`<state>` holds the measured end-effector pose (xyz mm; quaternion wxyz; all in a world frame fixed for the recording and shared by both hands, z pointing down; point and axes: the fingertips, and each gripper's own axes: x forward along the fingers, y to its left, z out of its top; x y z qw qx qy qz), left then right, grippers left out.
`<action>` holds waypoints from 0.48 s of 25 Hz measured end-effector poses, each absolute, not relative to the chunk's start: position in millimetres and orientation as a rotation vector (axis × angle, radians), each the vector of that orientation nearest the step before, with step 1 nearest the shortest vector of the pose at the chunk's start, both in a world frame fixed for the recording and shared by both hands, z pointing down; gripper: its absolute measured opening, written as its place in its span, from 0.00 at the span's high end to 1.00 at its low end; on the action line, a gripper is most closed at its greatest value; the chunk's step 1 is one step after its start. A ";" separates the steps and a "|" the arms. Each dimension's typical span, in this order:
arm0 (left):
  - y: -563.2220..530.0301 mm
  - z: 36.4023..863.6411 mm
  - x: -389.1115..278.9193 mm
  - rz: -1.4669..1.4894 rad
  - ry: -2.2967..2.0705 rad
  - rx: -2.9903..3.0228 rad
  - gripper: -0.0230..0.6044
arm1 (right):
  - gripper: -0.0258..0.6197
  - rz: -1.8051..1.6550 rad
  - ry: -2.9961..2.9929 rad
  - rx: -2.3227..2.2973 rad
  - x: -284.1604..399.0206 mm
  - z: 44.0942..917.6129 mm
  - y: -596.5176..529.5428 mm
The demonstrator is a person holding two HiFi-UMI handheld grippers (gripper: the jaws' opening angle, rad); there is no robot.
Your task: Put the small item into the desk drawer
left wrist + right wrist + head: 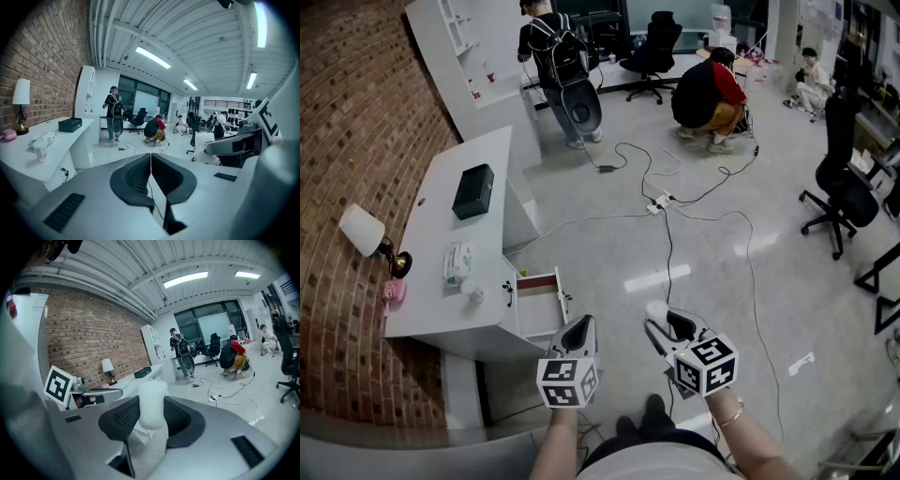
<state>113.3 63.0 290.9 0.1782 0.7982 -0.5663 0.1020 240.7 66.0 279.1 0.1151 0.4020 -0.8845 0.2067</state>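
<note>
My right gripper (661,322) is shut on the small item (656,308), a white, soft-looking cylinder. In the right gripper view the small item (152,401) stands upright between the dark ribbed pads (121,419), which press on both its sides. My left gripper (579,331) hangs beside it with nothing in it; in the left gripper view the left gripper (151,164) has its jaws closed together. The white desk (455,216) runs along the brick wall at left. Its drawer (539,302) is pulled out and open, just ahead and left of both grippers.
On the desk lie a black box (473,190), a tissue pack (457,262), a small cup (473,292), a lamp (366,232) and a pink object (392,291). Cables and a power strip (661,201) cross the floor. People (711,94) and office chairs (839,187) are farther off.
</note>
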 end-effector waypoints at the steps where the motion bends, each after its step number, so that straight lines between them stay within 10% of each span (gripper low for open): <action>1: 61.2 289.3 114.3 0.286 -1.603 2.262 0.93 | 0.71 0.605 -2.593 1.180 241.7 278.8 64.6; 12: 62.8 281.9 112.4 0.284 -1.619 2.258 0.93 | 0.71 0.573 -2.585 1.261 248.4 270.4 60.0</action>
